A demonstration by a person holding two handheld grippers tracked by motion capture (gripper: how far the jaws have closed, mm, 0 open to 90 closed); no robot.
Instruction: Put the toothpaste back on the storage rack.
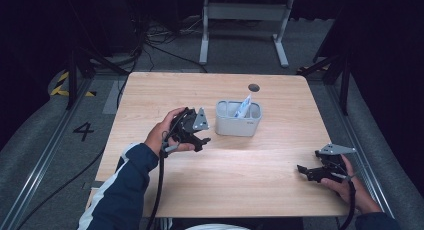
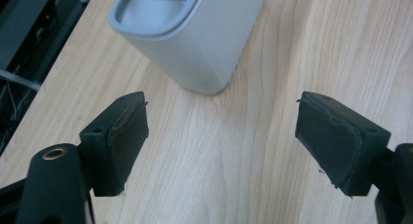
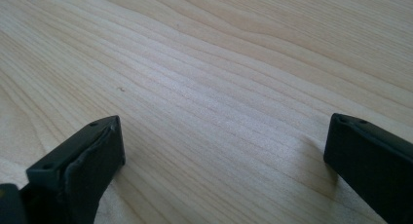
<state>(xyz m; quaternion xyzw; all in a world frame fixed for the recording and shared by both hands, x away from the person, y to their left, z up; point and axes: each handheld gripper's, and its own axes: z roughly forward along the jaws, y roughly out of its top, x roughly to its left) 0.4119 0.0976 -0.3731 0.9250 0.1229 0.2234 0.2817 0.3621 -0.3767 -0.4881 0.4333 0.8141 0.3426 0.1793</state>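
Note:
A pale grey holder (image 1: pixel 238 119) stands near the middle of the wooden table (image 1: pixel 150 90), and a blue and white tube (image 1: pixel 243 107) leans inside it. My left gripper (image 1: pixel 201 139) is just left of the holder, held by a hand in a dark blue sleeve. In the left gripper view its jaws stand wide apart around bare wood (image 2: pixel 221 141), with the holder (image 2: pixel 180 39) a short way ahead and apart from them. My right gripper (image 1: pixel 303 170) rests low at the table's right front edge. Its jaws are spread with nothing between them (image 3: pixel 221 156).
A small dark round spot (image 1: pixel 254 87) marks the table behind the holder. A white metal frame (image 1: pixel 245 20) stands on the floor beyond the far edge. Black stands flank the table, and cables lie at the back left.

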